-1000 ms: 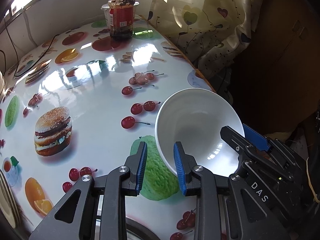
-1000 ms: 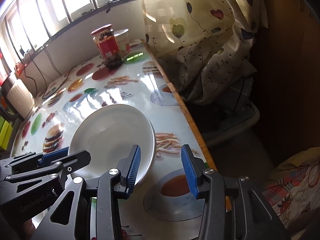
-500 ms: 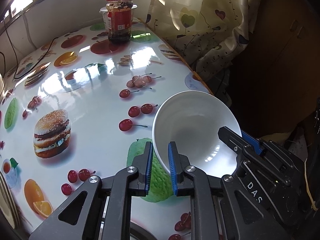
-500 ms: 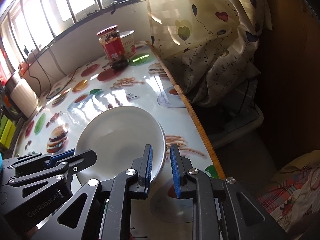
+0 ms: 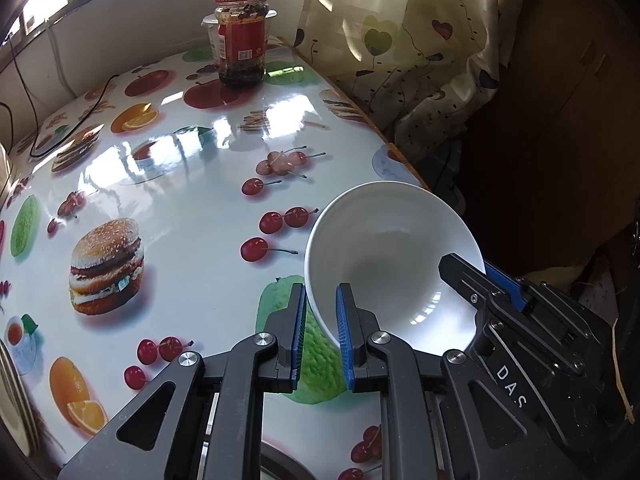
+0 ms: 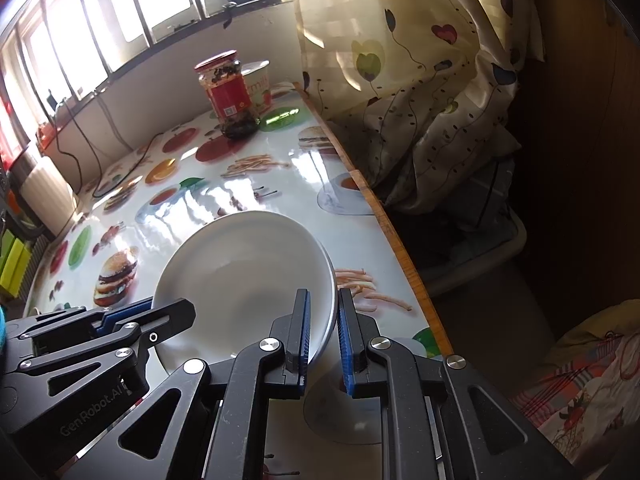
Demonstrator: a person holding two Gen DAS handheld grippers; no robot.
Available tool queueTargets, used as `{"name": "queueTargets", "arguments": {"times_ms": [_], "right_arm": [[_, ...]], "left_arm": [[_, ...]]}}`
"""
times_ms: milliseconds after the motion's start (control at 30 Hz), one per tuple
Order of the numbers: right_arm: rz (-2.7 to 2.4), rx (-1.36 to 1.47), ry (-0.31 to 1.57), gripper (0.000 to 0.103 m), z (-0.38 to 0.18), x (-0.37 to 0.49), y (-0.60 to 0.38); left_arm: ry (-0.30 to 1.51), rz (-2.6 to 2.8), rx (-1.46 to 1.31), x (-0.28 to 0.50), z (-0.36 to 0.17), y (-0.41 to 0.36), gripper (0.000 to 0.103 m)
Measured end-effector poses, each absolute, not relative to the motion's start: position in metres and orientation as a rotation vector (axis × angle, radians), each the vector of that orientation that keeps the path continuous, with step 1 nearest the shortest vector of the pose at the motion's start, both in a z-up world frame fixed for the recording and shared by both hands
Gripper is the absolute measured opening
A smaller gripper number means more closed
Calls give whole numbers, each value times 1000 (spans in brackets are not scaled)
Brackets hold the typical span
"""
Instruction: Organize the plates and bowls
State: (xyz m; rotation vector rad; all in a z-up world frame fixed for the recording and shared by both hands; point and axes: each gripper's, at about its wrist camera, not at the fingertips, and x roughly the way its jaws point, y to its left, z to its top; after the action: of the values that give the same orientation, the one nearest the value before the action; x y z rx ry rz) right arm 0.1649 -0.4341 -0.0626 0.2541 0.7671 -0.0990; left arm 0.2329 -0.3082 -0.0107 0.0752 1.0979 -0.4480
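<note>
Plate stack (image 5: 12,408) cut off at lower left edge; tub (image 5: 212,36) mostly hidden behind jar (image 5: 241,40) (label unreadable).

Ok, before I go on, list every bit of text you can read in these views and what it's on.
"DAS": on the right gripper body, cut off at the frame.
"GenRobot.AI": on the left gripper body.
"mil": partly hidden lettering on the white tub behind the jar.
Red label on the jar: print and barcode too small to read.
White bowl: no markings.
</note>
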Motion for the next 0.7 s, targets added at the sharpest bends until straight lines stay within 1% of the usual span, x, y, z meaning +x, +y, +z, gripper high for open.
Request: {"name": "queueTargets", "arguments": {"times_ms": [700], "right_arm": [[-88,258,723,13,-44,144,-424]], "left_arm": [[1040,-459,66,215,10,-293,16]]}}
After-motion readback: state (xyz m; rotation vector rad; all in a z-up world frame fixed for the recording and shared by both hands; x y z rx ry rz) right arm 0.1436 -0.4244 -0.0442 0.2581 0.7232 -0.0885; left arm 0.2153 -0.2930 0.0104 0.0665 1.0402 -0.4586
